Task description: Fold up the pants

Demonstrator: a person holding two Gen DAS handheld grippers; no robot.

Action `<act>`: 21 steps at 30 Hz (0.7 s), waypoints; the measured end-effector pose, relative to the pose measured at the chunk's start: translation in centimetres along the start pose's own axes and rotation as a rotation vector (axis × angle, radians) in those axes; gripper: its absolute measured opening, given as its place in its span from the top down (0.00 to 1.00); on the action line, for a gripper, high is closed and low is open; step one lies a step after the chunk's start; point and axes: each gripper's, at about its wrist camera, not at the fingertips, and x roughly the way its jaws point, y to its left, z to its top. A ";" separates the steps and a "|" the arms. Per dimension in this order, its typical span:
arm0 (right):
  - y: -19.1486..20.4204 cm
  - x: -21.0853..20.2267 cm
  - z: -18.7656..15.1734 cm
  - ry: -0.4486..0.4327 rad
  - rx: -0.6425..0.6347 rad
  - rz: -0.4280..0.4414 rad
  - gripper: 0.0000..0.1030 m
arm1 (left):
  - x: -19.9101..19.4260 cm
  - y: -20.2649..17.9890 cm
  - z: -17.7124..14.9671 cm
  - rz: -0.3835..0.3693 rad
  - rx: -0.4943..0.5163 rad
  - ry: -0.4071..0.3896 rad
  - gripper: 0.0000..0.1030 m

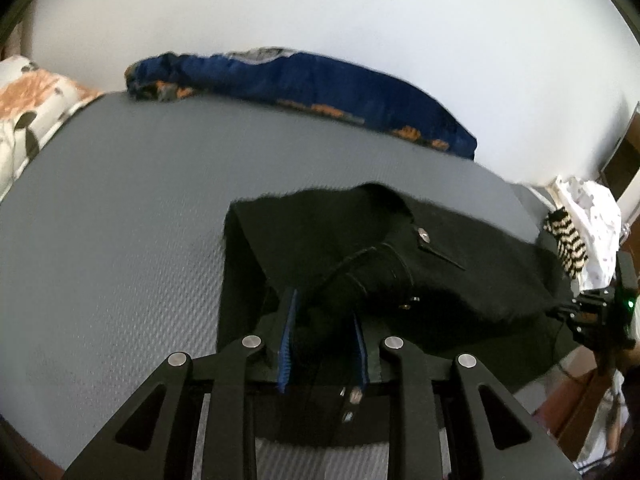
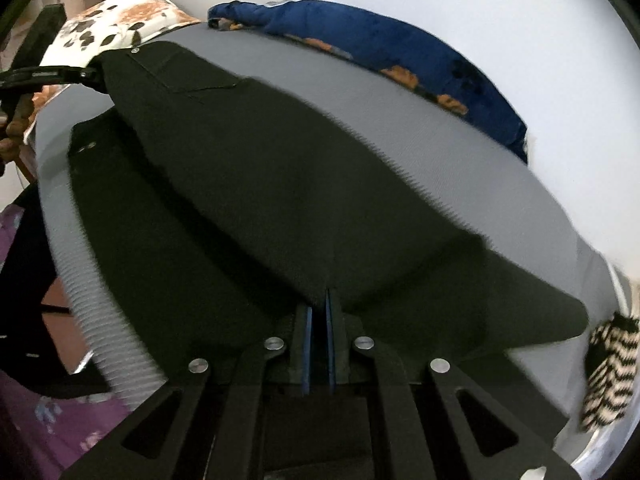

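Black pants [image 1: 400,248] lie on a grey mat [image 1: 120,220]. In the left wrist view my left gripper [image 1: 324,320] is shut on the waistband end, near the button and fly, and holds it lifted and folded over. In the right wrist view my right gripper [image 2: 319,312] is shut on an edge of the black pants [image 2: 260,184], lifting a leg layer above the layer lying on the grey mat [image 2: 460,152]. The left gripper [image 2: 86,74] shows at the far left there, holding the waist. The right gripper [image 1: 576,308] shows at the right edge of the left wrist view.
A blue blanket with orange patches [image 1: 312,84] lies along the mat's far edge by a white wall. A floral pillow [image 1: 36,108] sits at the far left. A black-and-cream striped cloth [image 2: 608,376] and white fabric [image 1: 592,216] lie at the right end.
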 end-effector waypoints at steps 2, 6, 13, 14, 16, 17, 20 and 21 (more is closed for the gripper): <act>1.5 0.0 -0.9 0.008 -0.005 -0.005 0.96 | -0.1 0.1 -1.1 0.006 0.005 0.014 0.75; 3.5 0.8 -2.6 0.041 -0.006 -0.008 0.96 | -0.2 0.5 -3.1 0.021 0.021 0.041 0.75; 3.5 0.3 -3.5 0.038 0.022 -0.012 0.96 | -0.5 0.9 -4.4 0.025 0.049 0.073 0.74; 3.7 0.1 -3.6 0.039 0.018 -0.014 0.96 | -0.6 0.8 -4.4 0.025 0.057 0.074 0.74; 3.9 0.2 -4.0 0.046 0.009 -0.018 0.96 | -0.5 1.1 -4.4 0.024 0.067 0.082 0.73; 4.1 0.4 -4.2 0.053 0.006 -0.021 0.96 | -0.4 1.3 -4.4 0.022 0.068 0.087 0.72; 4.3 0.9 -4.5 0.049 -0.024 -0.032 0.96 | 0.0 2.0 -4.6 0.021 0.080 0.101 0.66; 4.4 0.9 -4.5 0.048 -0.038 -0.038 0.96 | 0.0 2.0 -4.7 0.022 0.091 0.101 0.65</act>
